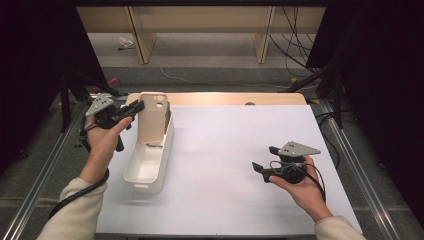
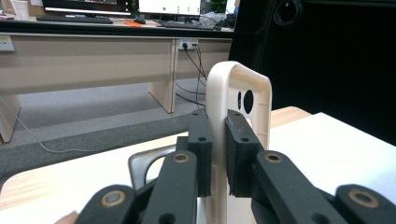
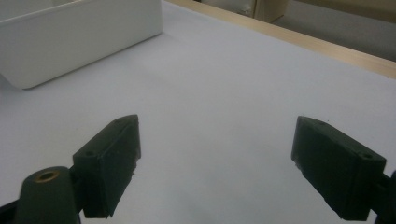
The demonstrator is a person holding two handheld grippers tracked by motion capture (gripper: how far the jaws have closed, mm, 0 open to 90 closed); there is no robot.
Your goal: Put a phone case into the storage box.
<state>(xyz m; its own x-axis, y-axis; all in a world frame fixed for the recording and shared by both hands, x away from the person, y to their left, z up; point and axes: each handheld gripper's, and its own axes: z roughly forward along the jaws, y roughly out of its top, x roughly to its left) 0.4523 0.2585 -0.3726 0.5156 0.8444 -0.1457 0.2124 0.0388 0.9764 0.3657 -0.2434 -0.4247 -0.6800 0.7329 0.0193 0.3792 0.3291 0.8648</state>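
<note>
so the left gripper [image 1: 131, 111] is pinching a beige phone case [image 1: 152, 118] by its side edge, pads [image 2: 201, 140] pressed flat on both faces of the rim; case stands upright with the camera cutout at the top, lower end down inside the white plastic bin [image 1: 145, 172]; bin sits at about 9 o'clock on the white table sheet [image 1: 240, 150], long side running toward 12; something dark stands in the bin just behind the case, can't tell what; right gripper [image 1: 261, 169] hangs over at roughly 4 o'clock, well apart from the bin, jaws spread wide with bare sheet between them, tips aimed toward 9
</note>
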